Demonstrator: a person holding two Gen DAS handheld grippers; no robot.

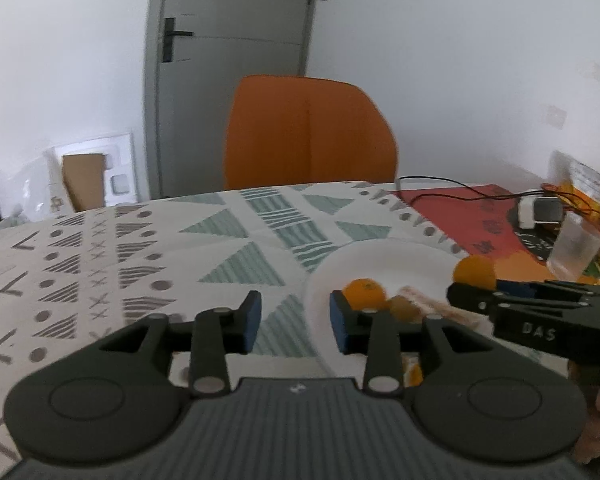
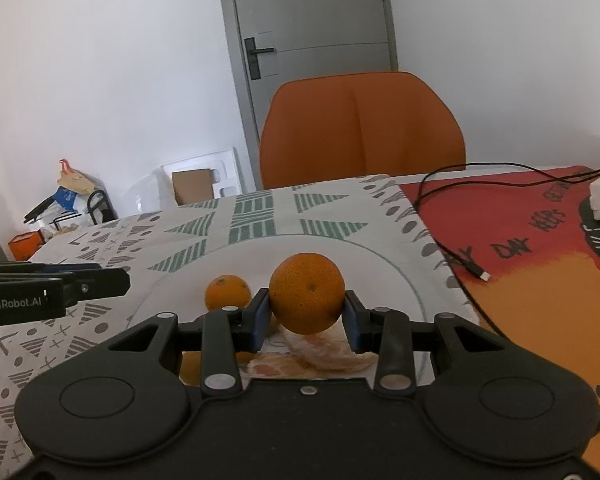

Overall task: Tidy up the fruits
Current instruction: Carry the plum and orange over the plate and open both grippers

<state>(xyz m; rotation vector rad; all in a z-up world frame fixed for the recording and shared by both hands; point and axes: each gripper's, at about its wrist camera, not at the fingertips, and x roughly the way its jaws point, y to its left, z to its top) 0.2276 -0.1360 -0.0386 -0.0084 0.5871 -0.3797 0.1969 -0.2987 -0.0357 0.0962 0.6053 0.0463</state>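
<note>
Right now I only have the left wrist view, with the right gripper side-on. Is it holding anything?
Observer: Yes. The right gripper is shut on an orange, with a pad on each side.
Operator: Is it sitting on the plate?
Observer: It looks lifted. Peel shows beneath it on the plate.
Operator: Anything to the right of the plate?
Observer: A plug at a cable's end lies on the red mat, apart from the plate.

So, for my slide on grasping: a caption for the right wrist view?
Right tongs grip an orange above a white plate holding a smaller orange.
</note>
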